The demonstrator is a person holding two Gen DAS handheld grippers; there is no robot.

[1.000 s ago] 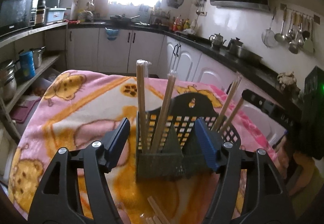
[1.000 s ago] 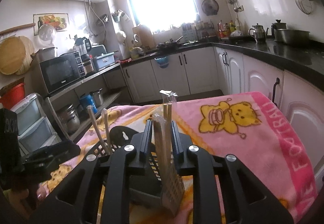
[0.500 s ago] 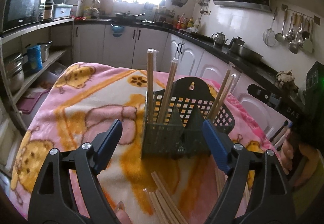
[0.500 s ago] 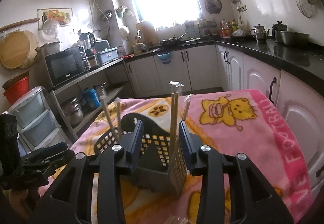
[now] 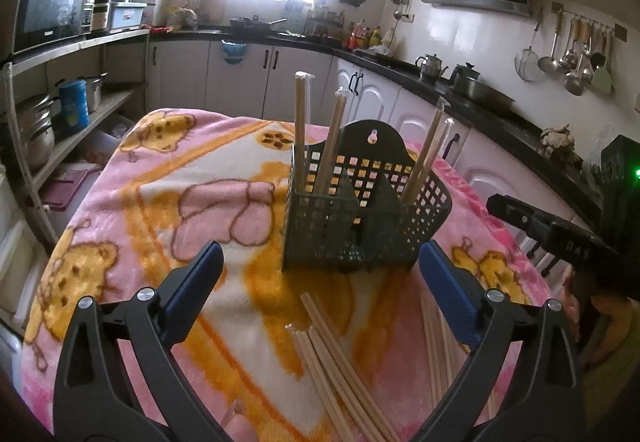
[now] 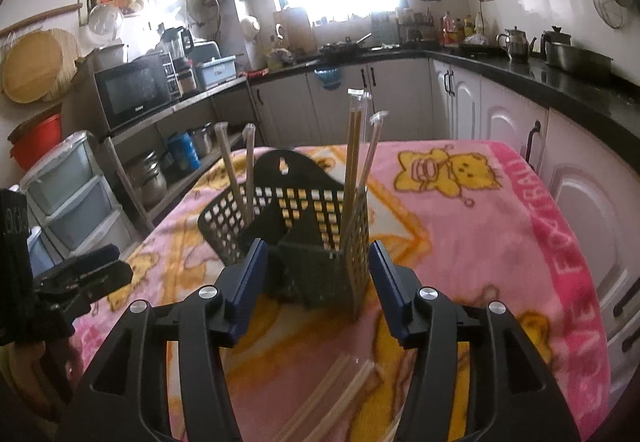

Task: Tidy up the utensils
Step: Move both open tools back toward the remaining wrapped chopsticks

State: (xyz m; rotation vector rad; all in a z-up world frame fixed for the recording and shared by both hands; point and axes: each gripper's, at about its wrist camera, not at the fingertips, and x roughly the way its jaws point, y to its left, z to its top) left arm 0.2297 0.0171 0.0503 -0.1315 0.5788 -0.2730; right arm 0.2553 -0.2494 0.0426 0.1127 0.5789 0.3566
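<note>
The right gripper (image 6: 316, 284), which one second ago had its jaws closed on a wrapped pair of chopsticks (image 6: 354, 158) in the basket (image 6: 288, 226), now has the jaws apart, and the chopsticks stand free in the basket. Both grippers have moved back from the basket, the left gripper (image 5: 320, 282) too. More loose chopsticks (image 5: 340, 366) on the blanket (image 5: 160, 178) have come into the left view.

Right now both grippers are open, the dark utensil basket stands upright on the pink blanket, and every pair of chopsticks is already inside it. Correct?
Not quite. Loose chopsticks lie on the pink blanket in front of the basket; the left wrist view shows them. Only some wrapped pairs stand inside. The rest holds: left gripper and right gripper are both open, the basket upright.
</note>
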